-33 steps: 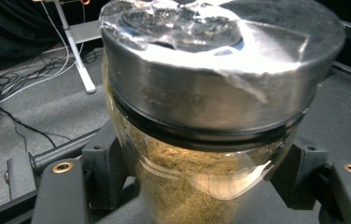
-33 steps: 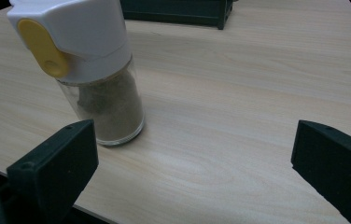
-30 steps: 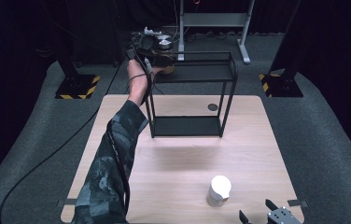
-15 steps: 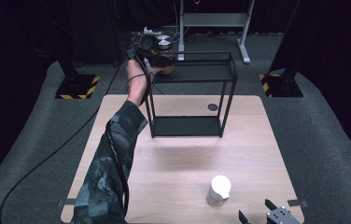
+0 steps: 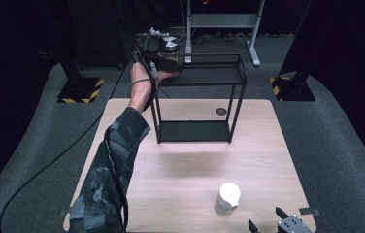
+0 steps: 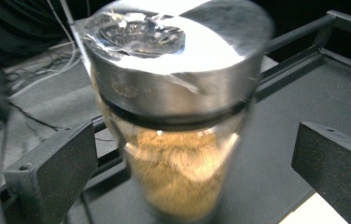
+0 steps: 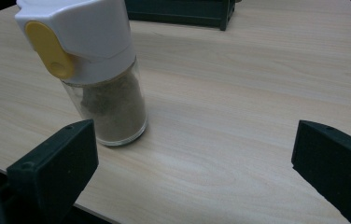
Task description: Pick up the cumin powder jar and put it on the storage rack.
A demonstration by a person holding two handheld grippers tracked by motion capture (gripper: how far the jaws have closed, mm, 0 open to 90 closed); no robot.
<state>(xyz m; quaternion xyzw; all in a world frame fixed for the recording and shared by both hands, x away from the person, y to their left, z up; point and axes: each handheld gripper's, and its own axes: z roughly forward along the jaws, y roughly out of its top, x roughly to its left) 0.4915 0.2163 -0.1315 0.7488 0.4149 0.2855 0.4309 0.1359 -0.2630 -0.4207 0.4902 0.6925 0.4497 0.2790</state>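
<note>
Left hand-held gripper (image 6: 197, 154) jaws newly apart

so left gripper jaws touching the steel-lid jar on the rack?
Apart. In the left gripper view the left gripper stands open, with a gap between each jaw and the jar on the rack's top shelf.

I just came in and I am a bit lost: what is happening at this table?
A person is putting spice jars on a black rack. The left gripper has just been opening its fingers around a metal-lidded jar standing on the top shelf. The right gripper waits open near a white-capped jar on the table.
</note>
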